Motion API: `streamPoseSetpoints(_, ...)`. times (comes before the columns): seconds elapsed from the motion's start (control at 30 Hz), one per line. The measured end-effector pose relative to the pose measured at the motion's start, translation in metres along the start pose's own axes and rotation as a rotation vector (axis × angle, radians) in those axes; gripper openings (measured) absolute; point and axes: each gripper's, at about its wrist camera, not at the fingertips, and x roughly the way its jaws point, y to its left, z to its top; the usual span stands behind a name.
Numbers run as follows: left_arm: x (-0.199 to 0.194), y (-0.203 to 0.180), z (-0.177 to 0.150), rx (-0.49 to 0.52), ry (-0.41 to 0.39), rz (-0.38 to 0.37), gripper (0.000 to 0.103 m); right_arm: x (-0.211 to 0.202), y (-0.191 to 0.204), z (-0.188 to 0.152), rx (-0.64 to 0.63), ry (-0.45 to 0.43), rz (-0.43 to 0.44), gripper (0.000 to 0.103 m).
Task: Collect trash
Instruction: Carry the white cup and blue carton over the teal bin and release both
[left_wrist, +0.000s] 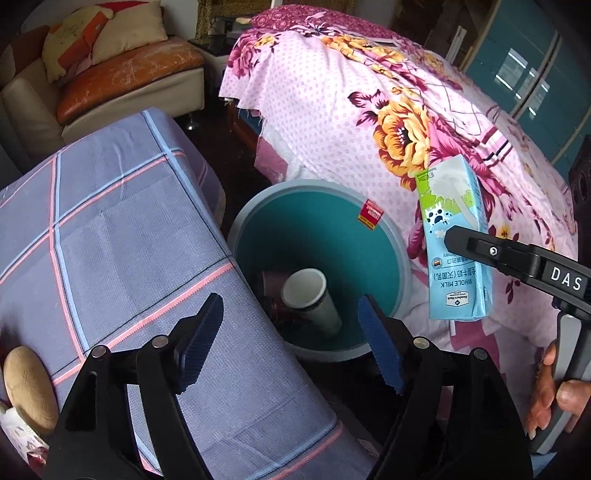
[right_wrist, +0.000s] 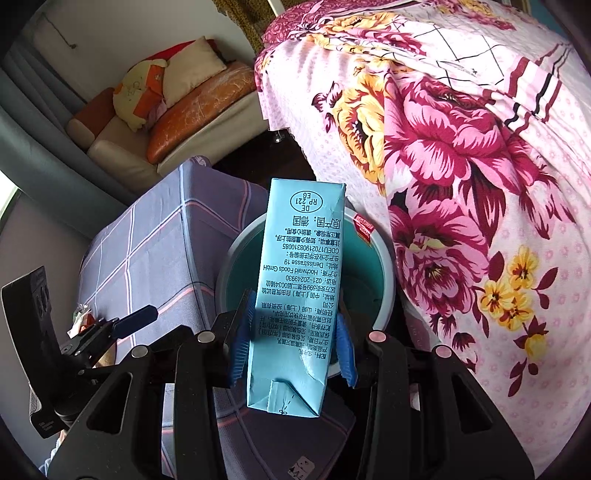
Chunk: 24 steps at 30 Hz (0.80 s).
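The light-blue milk carton (right_wrist: 295, 291) is pinched between the blue pads of the right gripper (right_wrist: 291, 343), held upside down in the air above the rim of the round trash bin (left_wrist: 404, 266). Inside the bin a white paper cup (left_wrist: 314, 299) lies tilted near the bottom. The left gripper (left_wrist: 291, 347) hangs over the near edge of the bin – its fingers are spread wide, with nothing between them. The bin stands between a checked grey cloth (left_wrist: 110, 221) and a flowered pink bedsheet (left_wrist: 332, 92).

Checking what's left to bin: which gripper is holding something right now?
The right gripper: its pads clamp the blue milk carton above the bin. The left gripper is open and empty, over the cup in the bin.
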Motion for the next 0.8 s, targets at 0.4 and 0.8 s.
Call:
streamPoseSetpoints(0.4,-0.021,0.022,-0.012,-0.043,-0.018,0.01,0.091,0.02,0.004,-0.002,0.009,0.055,-0.019,0.042)
streamPoseSetpoints(0.8,-0.045,0.037,-0.026,-0.077,-0.034,0.002,0.092,0.013,0.024,-0.01,-0.003,0.066,-0.041,0.08)
